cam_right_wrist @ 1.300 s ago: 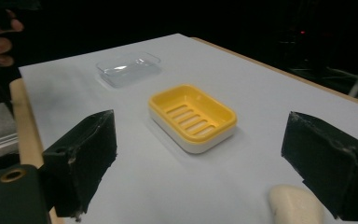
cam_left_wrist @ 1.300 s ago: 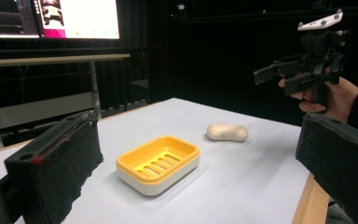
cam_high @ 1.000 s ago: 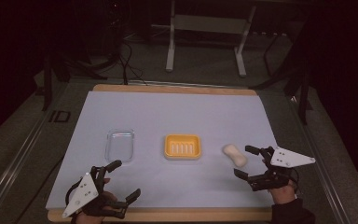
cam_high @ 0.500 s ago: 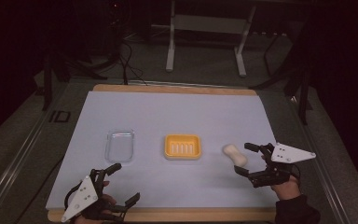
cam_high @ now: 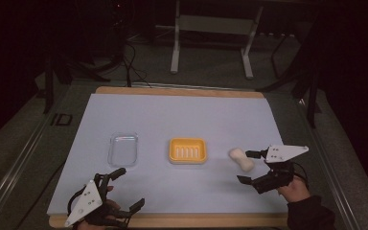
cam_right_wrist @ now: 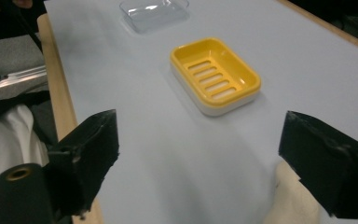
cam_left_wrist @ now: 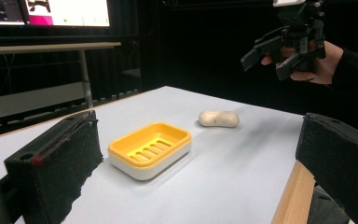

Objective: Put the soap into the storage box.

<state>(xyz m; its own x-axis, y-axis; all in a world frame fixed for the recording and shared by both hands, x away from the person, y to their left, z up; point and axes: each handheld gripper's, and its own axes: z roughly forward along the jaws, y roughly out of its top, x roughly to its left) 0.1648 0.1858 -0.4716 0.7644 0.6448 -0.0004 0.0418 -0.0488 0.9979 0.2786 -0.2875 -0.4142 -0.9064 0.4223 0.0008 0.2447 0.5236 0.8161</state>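
Cream soap bar (cam_high: 241, 159) sits right at the right gripper (cam_high: 251, 166), tucked by its far jaw

Right gripper's jaws are spread wide with nothing in them; in the high view the bar lies at about 10 o'clock from it, touching or nearly touching the upper jaw, long axis running 10-to-4. Yellow soap dish (cam_high: 188, 150) is at 9 o'clock from the bar, with bare white mat (cam_high: 182, 115) between them, so I'd guess a clear slide over. Left gripper (cam_high: 120, 191), jaws wide open too and holding nothing, hangs near the front wooden edge (cam_high: 172, 220), well apart from the bar. Clear tray (cam_high: 123, 148) sits at 9 o'clock of the dish.
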